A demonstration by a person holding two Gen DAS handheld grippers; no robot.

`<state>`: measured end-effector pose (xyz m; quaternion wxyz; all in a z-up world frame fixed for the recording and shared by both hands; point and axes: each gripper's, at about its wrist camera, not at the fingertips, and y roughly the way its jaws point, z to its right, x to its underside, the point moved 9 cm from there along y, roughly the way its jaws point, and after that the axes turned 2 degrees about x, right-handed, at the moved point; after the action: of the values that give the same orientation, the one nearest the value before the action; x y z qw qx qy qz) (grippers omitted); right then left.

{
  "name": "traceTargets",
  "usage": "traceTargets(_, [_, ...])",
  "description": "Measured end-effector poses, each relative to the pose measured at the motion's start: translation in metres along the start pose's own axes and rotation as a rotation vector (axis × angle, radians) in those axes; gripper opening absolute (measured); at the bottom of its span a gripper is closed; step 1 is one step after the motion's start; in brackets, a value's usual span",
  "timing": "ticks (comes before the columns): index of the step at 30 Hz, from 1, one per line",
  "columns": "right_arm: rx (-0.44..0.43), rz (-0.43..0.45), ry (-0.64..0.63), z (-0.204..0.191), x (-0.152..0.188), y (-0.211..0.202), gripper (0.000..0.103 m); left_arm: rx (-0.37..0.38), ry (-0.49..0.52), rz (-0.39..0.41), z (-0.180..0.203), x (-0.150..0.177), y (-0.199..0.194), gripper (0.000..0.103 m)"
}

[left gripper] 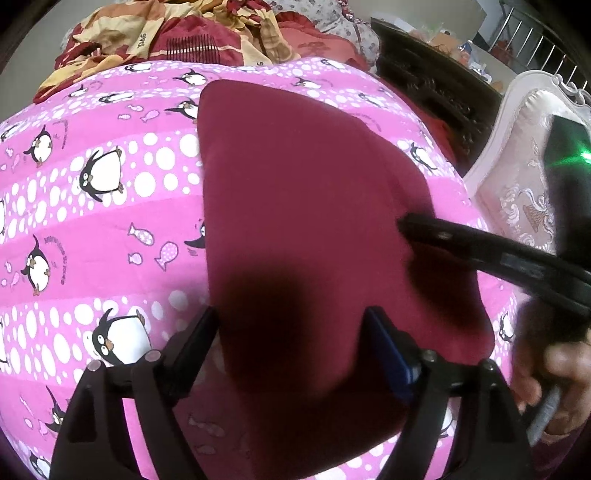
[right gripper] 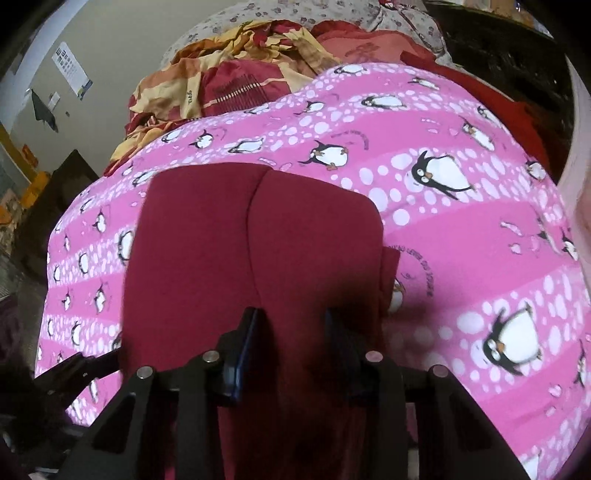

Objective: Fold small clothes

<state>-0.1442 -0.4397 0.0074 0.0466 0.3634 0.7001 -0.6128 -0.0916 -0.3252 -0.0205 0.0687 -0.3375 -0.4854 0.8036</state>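
A: Pink penguin quilt (left gripper: 92, 236) covers the bed; the maroon garment (left gripper: 295, 192) lies flat on it, already doubled.

B: Left tongs (left gripper: 291, 332) spread over its near edge, gripping nothing. Right tongs (right gripper: 291, 328) part-open above the cloth, pads clear. Advice: pinch both layers, fold evenly.

Open pink quilt (left gripper: 92, 221) left of the maroon garment (left gripper: 295, 184); heaped bedding (left gripper: 177, 33) beyond

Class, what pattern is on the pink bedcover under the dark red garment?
Penguins, white dots and small fish on the pink bedcover, clearest in the left wrist view.
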Motion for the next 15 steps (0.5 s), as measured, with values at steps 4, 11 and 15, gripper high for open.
traceTargets(4, [0.023, 0.008, -0.028, -0.003, 0.012, -0.019, 0.041, 0.01, -0.01, 0.0, -0.002, 0.001, 0.0, 0.082])
traceTargets(11, [0.015, -0.017, -0.002, 0.014, 0.029, -0.008, 0.043, 0.082, -0.048, 0.013, -0.003, 0.0, -0.01, 0.082])
traceTargets(15, [-0.053, 0.063, 0.135, 0.038, 0.016, -0.021, 0.086, 0.179, -0.104, 0.038, -0.011, -0.013, -0.02, 0.091])
